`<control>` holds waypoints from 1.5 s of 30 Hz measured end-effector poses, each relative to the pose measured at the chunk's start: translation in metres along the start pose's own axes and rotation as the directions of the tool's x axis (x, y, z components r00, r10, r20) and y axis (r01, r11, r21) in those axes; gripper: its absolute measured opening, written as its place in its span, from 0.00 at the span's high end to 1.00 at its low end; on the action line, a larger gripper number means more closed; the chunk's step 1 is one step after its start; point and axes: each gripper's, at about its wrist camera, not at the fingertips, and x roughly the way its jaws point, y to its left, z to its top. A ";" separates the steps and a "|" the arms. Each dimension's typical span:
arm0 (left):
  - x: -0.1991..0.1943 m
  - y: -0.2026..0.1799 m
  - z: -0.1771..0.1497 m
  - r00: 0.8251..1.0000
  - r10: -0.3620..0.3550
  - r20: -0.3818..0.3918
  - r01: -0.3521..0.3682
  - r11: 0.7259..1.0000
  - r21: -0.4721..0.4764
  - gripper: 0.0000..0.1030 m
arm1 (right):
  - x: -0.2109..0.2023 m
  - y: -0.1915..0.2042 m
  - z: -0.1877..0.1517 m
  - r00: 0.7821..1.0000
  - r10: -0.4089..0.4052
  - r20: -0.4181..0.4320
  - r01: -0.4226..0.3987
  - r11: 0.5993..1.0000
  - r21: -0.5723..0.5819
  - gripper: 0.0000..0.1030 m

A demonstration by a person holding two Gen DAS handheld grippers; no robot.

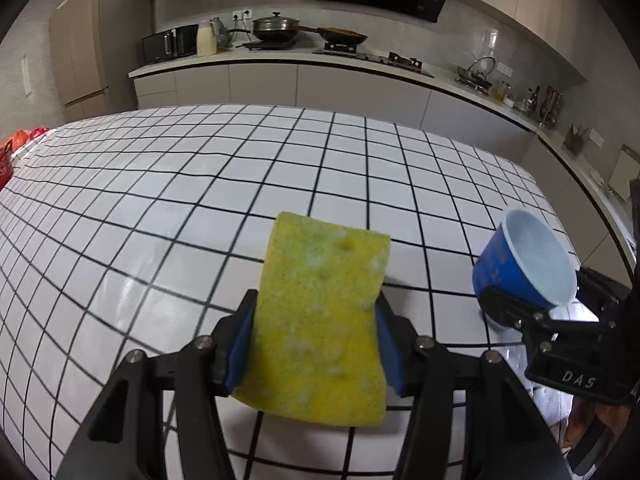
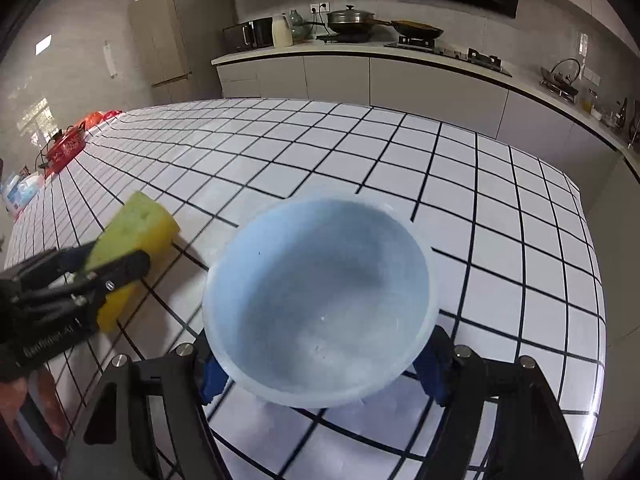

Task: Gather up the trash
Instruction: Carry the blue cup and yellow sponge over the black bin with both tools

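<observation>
The left tool (image 1: pixel 316 344) grips a yellow sponge (image 1: pixel 320 320) and the right tool (image 2: pixel 320 364) a tilted blue cup (image 2: pixel 320 304), both lifted off the checked surface (image 1: pixel 200 200), likely for disposal.

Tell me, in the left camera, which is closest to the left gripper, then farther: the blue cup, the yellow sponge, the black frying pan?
1. Yellow sponge, clamped in the left gripper.
2. Blue cup, to the right, held by the right gripper.
3. Black frying pan, on the far counter.

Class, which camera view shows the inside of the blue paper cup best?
The right wrist view: the blue paper cup faces the lens, its pale inside fully visible and empty. The left wrist view shows it from the side, at the edge.
</observation>
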 end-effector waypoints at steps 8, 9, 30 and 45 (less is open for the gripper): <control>-0.027 -0.023 0.001 0.999 -0.025 0.038 0.024 0.999 0.027 0.46 | -0.048 -0.001 -0.003 0.997 -0.016 0.071 0.018 1.000 -0.024 0.26; -0.032 -0.027 0.000 0.999 -0.030 0.044 0.028 0.999 0.032 0.46 | -0.054 -0.003 -0.005 0.997 -0.022 0.077 0.024 0.999 -0.026 0.26; -0.130 -0.151 -0.068 0.989 -0.102 0.105 0.089 0.989 0.118 0.46 | -0.211 -0.092 -0.118 0.990 -0.102 0.094 0.097 0.993 0.062 0.26; -0.179 -0.253 -0.122 0.978 -0.174 0.112 0.150 0.969 0.197 0.46 | -0.313 -0.167 -0.207 0.983 -0.146 0.114 0.134 0.986 0.103 0.26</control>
